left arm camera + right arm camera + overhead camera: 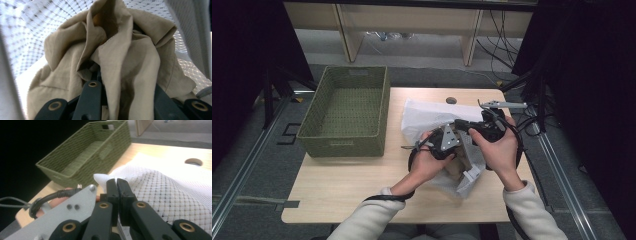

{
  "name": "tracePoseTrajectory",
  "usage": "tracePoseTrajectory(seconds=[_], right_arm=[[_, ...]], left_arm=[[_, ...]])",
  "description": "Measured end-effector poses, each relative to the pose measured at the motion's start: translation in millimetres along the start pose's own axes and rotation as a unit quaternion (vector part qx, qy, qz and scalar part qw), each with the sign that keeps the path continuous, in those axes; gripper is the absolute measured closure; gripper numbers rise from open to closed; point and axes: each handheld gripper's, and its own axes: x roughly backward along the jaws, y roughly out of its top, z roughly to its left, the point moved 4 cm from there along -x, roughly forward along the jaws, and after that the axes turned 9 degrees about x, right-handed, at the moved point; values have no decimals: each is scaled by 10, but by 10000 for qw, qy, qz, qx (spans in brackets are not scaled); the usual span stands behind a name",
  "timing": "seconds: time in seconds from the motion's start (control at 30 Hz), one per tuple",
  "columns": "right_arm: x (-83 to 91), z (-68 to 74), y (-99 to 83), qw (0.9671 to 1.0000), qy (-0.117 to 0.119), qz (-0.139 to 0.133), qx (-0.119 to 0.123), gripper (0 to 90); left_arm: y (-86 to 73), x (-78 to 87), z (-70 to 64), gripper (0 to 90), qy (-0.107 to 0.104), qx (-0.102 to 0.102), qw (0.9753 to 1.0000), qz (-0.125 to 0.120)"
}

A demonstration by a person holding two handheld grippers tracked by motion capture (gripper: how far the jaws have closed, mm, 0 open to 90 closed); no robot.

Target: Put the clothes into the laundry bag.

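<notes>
A white mesh bag (422,116) lies on the wooden table (342,185), right of centre. A beige garment (112,57) is bunched up inside it, and a bit of the garment (456,169) shows at the bag's near end. My left gripper (443,142) reaches into the bag, and in its own view the left gripper (117,82) is shut on a fold of the garment. My right gripper (116,182) is shut on the bag's edge (100,177), just beside the left gripper's grey plate (75,205). In the high view the right gripper (468,126) sits close to the left one.
A green woven basket (347,107) stands at the table's back left, also seen from the right gripper (85,152). A round hole (451,100) sits in the tabletop behind the bag. Cables trail off the table's right side.
</notes>
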Motion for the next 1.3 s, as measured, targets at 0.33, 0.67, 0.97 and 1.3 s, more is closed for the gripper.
tracePoseTrajectory(seconds=[0.33, 0.67, 0.97, 1.3], right_arm=[[-51, -140, -49, 9997, -193, 158, -57, 899], [-39, -145, -53, 9995, -205, 170, -144, 899], [-46, -127, -49, 9997, -159, 169, -105, 898], [-66, -97, -59, 9996, -153, 214, -92, 898]], left_arm=[[-163, -205, -43, 658, -144, -17, 9998, 138], [-191, 115, -84, 339, -494, 1, 9988, 47], [-297, 544, -129, 178, -312, -83, 9995, -23], [-641, 373, -240, 152, -363, -41, 9989, 298]])
